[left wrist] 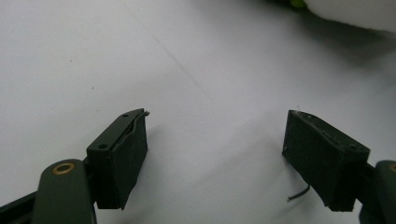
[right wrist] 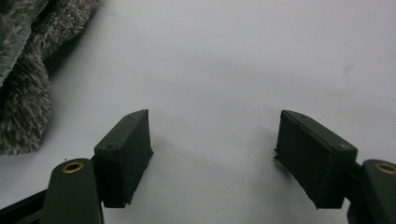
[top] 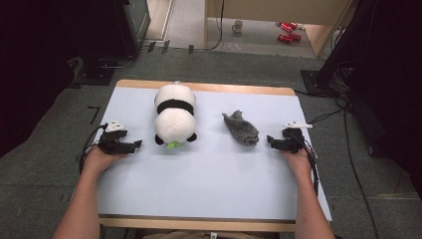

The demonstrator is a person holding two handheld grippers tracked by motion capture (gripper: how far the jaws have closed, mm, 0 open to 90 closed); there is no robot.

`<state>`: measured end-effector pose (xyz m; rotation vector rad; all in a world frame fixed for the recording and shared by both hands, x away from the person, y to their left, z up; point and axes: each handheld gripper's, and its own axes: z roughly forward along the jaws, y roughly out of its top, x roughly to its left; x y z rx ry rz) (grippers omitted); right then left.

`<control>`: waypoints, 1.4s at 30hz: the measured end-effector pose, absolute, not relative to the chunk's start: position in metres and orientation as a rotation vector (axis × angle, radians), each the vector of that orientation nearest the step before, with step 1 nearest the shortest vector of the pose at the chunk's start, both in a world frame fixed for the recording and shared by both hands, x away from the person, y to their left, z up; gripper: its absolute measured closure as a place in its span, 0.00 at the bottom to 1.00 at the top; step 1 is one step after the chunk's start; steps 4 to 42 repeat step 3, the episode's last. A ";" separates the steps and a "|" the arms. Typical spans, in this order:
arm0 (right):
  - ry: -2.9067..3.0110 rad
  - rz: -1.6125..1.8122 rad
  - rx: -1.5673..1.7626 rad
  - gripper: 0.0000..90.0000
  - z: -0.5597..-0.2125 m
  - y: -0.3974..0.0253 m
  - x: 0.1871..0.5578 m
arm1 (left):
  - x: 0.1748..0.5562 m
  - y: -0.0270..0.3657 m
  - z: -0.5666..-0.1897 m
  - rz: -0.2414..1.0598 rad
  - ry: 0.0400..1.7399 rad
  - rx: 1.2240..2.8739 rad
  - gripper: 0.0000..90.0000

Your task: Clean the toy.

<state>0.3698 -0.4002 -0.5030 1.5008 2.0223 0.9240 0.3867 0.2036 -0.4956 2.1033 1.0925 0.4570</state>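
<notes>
A black-and-white panda plush [top: 174, 117] lies on the pale blue table cover [top: 209, 169], left of centre at the back. A grey fuzzy cloth [top: 241, 128] is crumpled to its right. My left gripper [top: 135, 145] rests on the cover just left of the panda, open, with nothing between its jaws [left wrist: 215, 154]. A corner of the panda [left wrist: 355, 11] shows at the top right of the left gripper view. My right gripper [top: 270, 140] rests just right of the grey cloth, open and empty [right wrist: 212, 154]. The grey cloth [right wrist: 25, 70] shows at the upper left of the right gripper view.
The wooden table edge [top: 199, 222] runs along the front. Dark carpet surrounds the table, with cables [top: 348, 129] on the right. A mug [top: 238, 26] and red cans [top: 287, 31] sit on the floor far behind.
</notes>
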 end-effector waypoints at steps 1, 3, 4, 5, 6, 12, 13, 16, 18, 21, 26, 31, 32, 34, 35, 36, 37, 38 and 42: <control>2.022 0.925 1.502 0.29 -0.503 -0.400 0.370 | 0.387 0.203 -0.496 0.459 1.092 2.105 0.24; 2.023 0.925 1.502 0.29 -0.503 -0.400 0.370 | 0.387 0.204 -0.496 0.458 1.093 2.104 0.24; 2.023 0.925 1.502 0.29 -0.503 -0.400 0.370 | 0.387 0.204 -0.496 0.458 1.093 2.104 0.24; 2.023 0.925 1.502 0.29 -0.503 -0.400 0.370 | 0.387 0.204 -0.496 0.458 1.093 2.104 0.24; 2.023 0.925 1.502 0.29 -0.503 -0.400 0.370 | 0.387 0.204 -0.496 0.458 1.093 2.104 0.24; 2.023 0.925 1.502 0.29 -0.503 -0.400 0.370 | 0.387 0.204 -0.496 0.458 1.093 2.104 0.24; 2.023 0.925 1.502 0.29 -0.503 -0.400 0.370 | 0.387 0.204 -0.496 0.458 1.093 2.104 0.24; 2.023 0.925 1.502 0.29 -0.503 -0.400 0.370 | 0.387 0.204 -0.496 0.458 1.093 2.104 0.24; 2.023 0.925 1.502 0.29 -0.503 -0.400 0.370 | 0.387 0.204 -0.496 0.458 1.093 2.104 0.24; 2.023 0.925 1.502 0.29 -0.503 -0.400 0.370 | 0.387 0.204 -0.496 0.458 1.093 2.104 0.24; 2.023 0.925 1.502 0.29 -0.503 -0.400 0.370 | 0.387 0.204 -0.496 0.458 1.093 2.104 0.24; 2.023 0.925 1.502 0.29 -0.503 -0.400 0.370 | 0.387 0.204 -0.496 0.458 1.093 2.104 0.24; 2.023 0.925 1.502 0.29 -0.503 -0.400 0.370 | 0.387 0.204 -0.496 0.458 1.093 2.104 0.24; 2.023 0.925 1.502 0.29 -0.503 -0.400 0.370 | 0.387 0.204 -0.496 0.458 1.093 2.104 0.24; 2.023 0.925 1.502 0.29 -0.503 -0.400 0.370 | 0.387 0.204 -0.496 0.458 1.093 2.104 0.24; 2.023 0.925 1.502 0.29 -0.503 -0.400 0.370 | 0.387 0.204 -0.496 0.458 1.093 2.104 0.24; 2.023 0.925 1.502 0.29 -0.503 -0.400 0.370 | 0.387 0.204 -0.496 0.458 1.093 2.104 0.24; 2.023 0.925 1.502 0.29 -0.503 -0.400 0.370 | 0.387 0.204 -0.496 0.458 1.093 2.104 0.24; 2.023 0.925 1.502 0.29 -0.503 -0.400 0.370 | 0.387 0.204 -0.496 0.458 1.093 2.104 0.24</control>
